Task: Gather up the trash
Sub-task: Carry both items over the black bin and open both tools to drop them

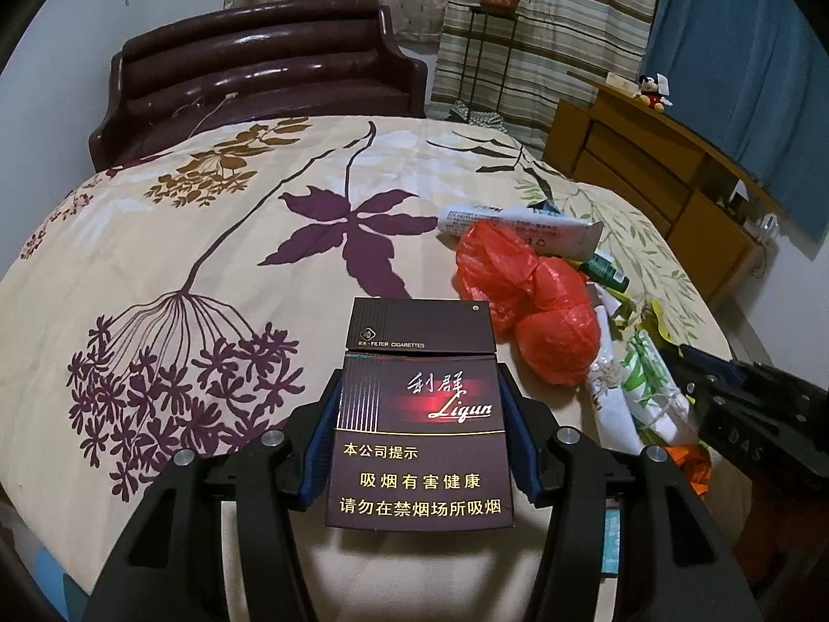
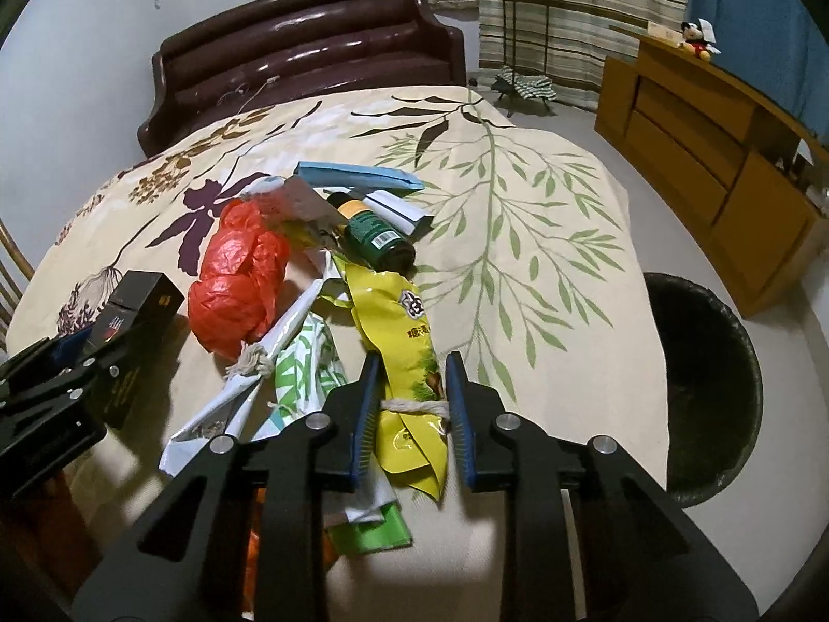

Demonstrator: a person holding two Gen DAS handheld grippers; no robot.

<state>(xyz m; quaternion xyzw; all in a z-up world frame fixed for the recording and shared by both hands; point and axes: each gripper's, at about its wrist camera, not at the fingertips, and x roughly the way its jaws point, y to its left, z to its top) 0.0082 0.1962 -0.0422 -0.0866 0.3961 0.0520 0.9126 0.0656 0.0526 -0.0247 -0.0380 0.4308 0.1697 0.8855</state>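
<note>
Yellow foil, crinkled and tied round with white string, lies between the jaws of the right gripper [image 2: 412, 404]: this yellow wrapper [image 2: 409, 363] is straddled at its tied waist, and the blue pads [image 2: 461, 414] appear to sit against the string on either side, though a firm pinch cannot be confirmed. No earlier view is given, so only the present stance is told. A good grasp is judged to be one taken on the bunched, tied part, where the foil is thickest and least likely to slide out; the loose tail below should be lifted clear before any sideways move.

A dark cigarette pack [image 1: 419, 414] is clamped across its width in the left gripper [image 1: 420, 399] and held above the bedspread [image 1: 207, 238].

The remaining litter is heaped near the right side of the bed: an orange plastic bag [image 2: 238, 280], a green bottle [image 2: 375, 241], a white-and-green wrapper [image 2: 305, 363] and a blue-edged packet [image 2: 357, 179]. The yellow wrapper overlaps its neighbours, so a straight lift is advised to avoid dragging them.

A black-lined bin [image 2: 699, 389] stands on the floor just beside the bed's right edge, with open floor between it and the wooden dresser [image 2: 699, 155]; that path is judged clear.
</note>
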